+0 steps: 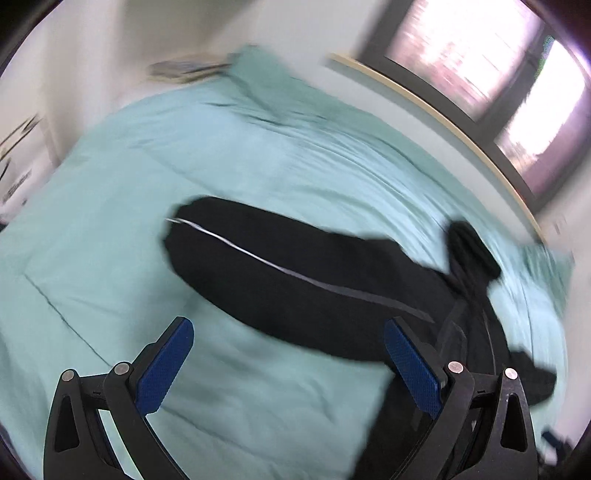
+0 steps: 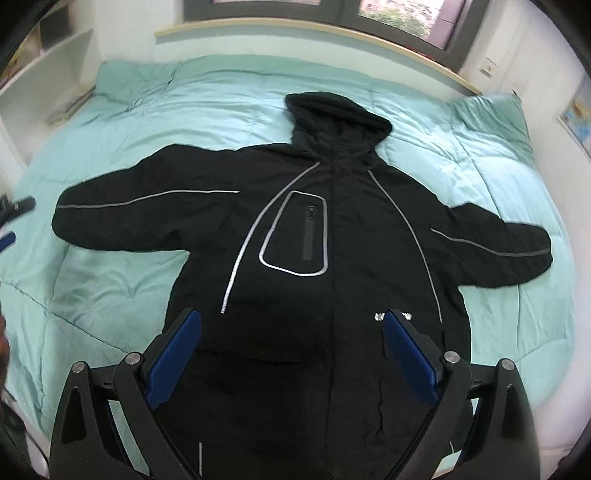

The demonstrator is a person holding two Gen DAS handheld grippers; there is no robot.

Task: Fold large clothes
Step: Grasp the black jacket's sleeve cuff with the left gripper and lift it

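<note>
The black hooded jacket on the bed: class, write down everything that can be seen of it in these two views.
The black hooded jacket lies flat, front side up, on a mint-green quilted comforter, both sleeves spread sideways and the hood pointing toward the window. The fabric looks smooth and synthetic. Grey reflective piping runs along each sleeve, curves down the chest and outlines a chest pocket with a vertical zip. Only the comforter touches it. The right gripper hovers open over its lower body, the left gripper open near one sleeve.

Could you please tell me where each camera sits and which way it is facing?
Left wrist: on the left gripper, jaws open, above the bed's left part, looking along one sleeve of the black hooded jacket with grey piping.
Right wrist: on the right gripper, jaws open, above the jacket's hem, facing its hood and the window.
Shared: jacket, pale green quilted bedcover, window.
</note>
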